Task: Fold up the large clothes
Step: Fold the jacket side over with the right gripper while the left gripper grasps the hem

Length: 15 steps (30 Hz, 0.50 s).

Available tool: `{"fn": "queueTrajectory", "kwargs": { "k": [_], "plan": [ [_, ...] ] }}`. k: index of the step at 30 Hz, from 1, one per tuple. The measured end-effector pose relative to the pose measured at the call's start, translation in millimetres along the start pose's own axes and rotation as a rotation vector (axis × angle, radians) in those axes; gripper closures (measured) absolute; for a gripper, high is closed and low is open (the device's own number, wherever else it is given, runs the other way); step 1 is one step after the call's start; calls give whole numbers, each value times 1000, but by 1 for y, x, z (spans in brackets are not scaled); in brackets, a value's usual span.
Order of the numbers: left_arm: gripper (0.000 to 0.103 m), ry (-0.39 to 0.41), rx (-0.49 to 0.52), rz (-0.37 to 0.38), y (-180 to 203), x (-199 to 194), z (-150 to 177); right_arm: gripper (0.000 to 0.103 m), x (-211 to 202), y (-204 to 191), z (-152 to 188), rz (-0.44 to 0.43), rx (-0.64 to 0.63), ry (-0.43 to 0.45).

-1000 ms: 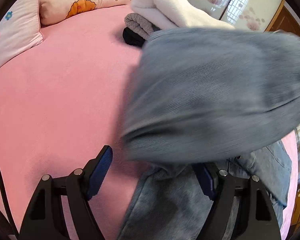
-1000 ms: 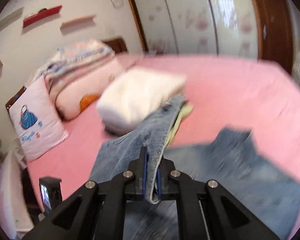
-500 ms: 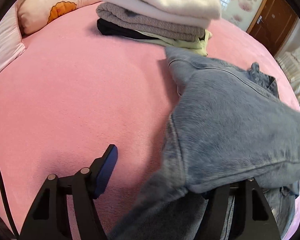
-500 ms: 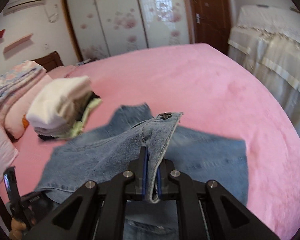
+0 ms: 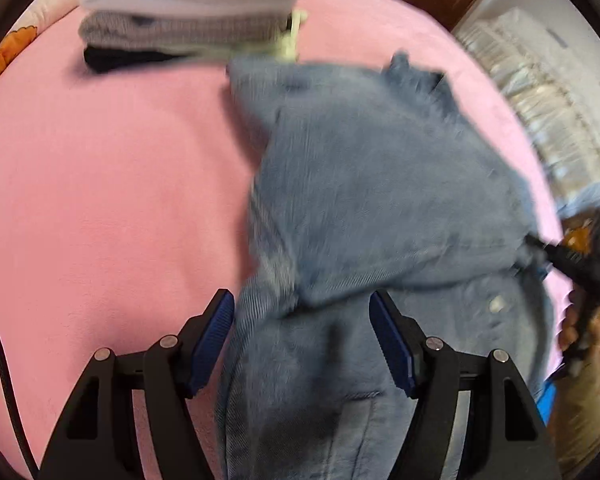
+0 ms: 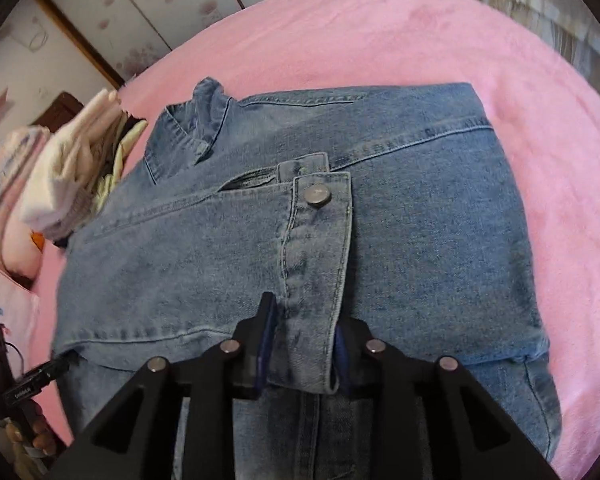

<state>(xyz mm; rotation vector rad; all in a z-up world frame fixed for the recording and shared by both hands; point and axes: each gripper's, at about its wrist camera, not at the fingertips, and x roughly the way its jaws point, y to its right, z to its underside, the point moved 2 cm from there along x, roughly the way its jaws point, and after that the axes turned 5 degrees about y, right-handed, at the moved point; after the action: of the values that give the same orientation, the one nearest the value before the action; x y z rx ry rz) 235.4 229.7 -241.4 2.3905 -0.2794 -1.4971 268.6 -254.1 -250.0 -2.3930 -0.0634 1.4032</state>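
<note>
Since a second ago we drop the denim jacket (image 6: 380, 208) from mid-air; it now lies folded on the pink bed (image 5: 100, 200). On the left, our left gripper (image 5: 302, 344) is spread and opening, denim loose between the pads. Folded clothes stack (image 5: 196, 12) sits beyond. Right gripper (image 6: 304, 348) is opening, placket between its pads, no longer pinched.

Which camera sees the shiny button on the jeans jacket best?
The right wrist view: the metal button sits sharp and central on the denim jacket. The left wrist view is blurred, showing only a faint pale dot.
</note>
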Motion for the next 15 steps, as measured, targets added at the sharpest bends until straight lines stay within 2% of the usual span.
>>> {"fn": "queueTrajectory", "kwargs": {
  "k": [1,4,8,9,12,13,15],
  "plan": [
    [27,18,-18,11,-3,-2,-9,76,0,2,-1,-8,2,-6],
    [26,45,-87,5,-18,7,-39,76,4,0,-2,-24,11,-19],
    [26,12,-163,-52,-41,44,-77,76,6,6,-6,-47,36,-27],
    [29,0,-180,-41,-44,52,-84,76,6,7,-7,-50,38,-30],
    [50,-45,-221,26,-46,69,-92,75,6,7,-5,-59,27,-40],
    [51,-55,-209,38,-42,70,-94,75,4,5,-4,-60,14,-41],
    [51,-52,-156,11,-33,64,-90,75,1,2,-1,-51,-15,-40]
  ]
}}
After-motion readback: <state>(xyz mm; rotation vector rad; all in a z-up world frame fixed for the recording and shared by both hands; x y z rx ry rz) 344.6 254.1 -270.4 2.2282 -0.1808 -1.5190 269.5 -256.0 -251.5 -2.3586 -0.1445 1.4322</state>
